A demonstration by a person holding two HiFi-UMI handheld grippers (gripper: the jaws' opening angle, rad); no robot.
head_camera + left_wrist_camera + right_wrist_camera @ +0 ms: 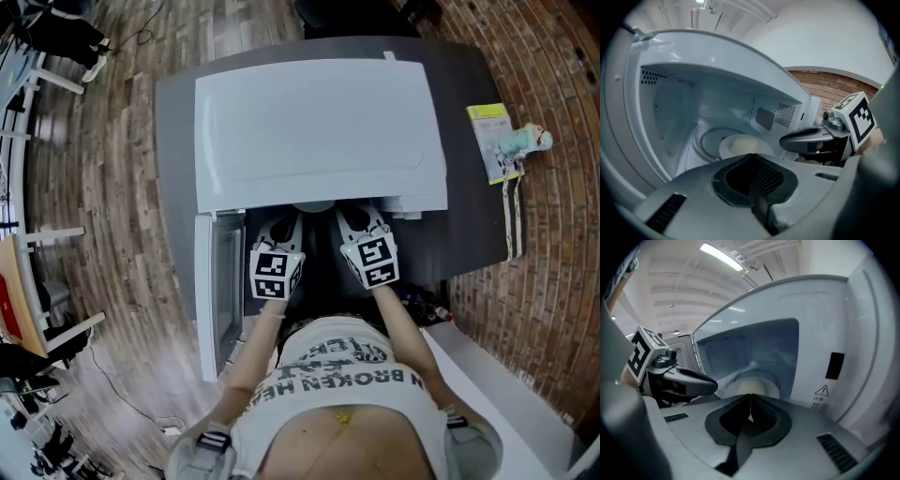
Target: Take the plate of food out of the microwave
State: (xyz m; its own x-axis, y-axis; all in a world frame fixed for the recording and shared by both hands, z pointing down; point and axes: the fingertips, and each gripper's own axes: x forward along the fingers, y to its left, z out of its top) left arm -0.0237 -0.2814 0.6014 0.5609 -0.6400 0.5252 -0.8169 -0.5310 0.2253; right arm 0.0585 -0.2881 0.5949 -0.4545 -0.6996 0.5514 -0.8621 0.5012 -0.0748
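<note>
Table [469, 220]: dark grey, lying under both grippers and bearing the microwave.
Microwave [319, 131]: white, straight ahead of both grippers, with its cavity open and both sets of tips pointing into the opening.
Door [210, 281]: swung out on the left, just outside the left gripper.
Left gripper [751, 159]: jaws pressed together with nothing between them; it is angled down toward the cavity, side by side with the right gripper and not touching it.
Right gripper [750, 399]: jaws closed tip to tip and empty; the microwave's front panel with a warning triangle [821, 391] stands to its right.
Turntable [704, 140]: a glass disc on the cavity floor, ahead of and below the tips.
Plate [725, 150]: white, resting on the turntable inside the cavity, ahead of both grippers and apart from their jaws.
Food [743, 143]: a pale rounded mound in the middle of the plate, in line with the closed tips of each gripper.
</note>
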